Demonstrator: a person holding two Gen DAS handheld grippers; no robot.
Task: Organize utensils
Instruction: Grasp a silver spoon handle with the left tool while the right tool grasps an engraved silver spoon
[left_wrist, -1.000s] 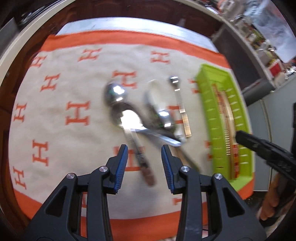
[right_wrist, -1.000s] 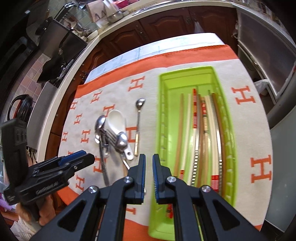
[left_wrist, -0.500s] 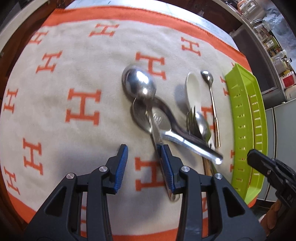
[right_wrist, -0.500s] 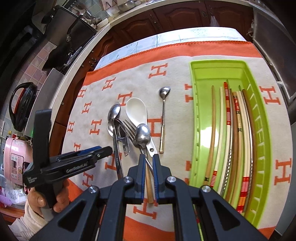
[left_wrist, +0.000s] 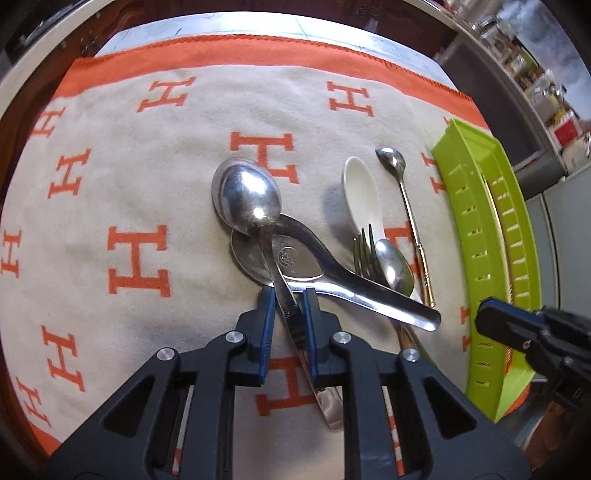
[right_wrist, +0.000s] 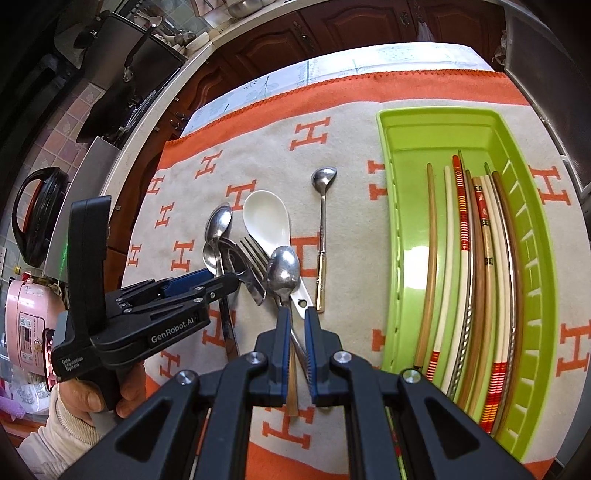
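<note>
A heap of utensils lies on the H-patterned cloth: a large steel spoon (left_wrist: 246, 201), a steel ladle-spoon (left_wrist: 295, 258) under it, a fork (left_wrist: 364, 251), a white ceramic spoon (left_wrist: 362, 192), a smaller steel spoon (right_wrist: 283, 271) and a thin gold-handled spoon (left_wrist: 404, 192). My left gripper (left_wrist: 288, 295) straddles the large spoon's handle, jaws nearly closed on it. My right gripper (right_wrist: 297, 314) straddles the smaller spoon's handle and a wooden handle, jaws narrow. The green tray (right_wrist: 402, 236) holds several chopsticks (right_wrist: 461, 221).
The tray (left_wrist: 465, 206) stands at the cloth's right side. A counter with a pink cooker (right_wrist: 27, 317), a black kettle (right_wrist: 37, 214) and pans (right_wrist: 122, 74) runs along the far left. The cloth's orange border (left_wrist: 258, 40) lies at the table's far edge.
Both grippers have dropped toward the heap. The left one has narrowed its jaws around the large spoon's handle. The right one has moved left from the tray onto the smaller spoon's handle.
</note>
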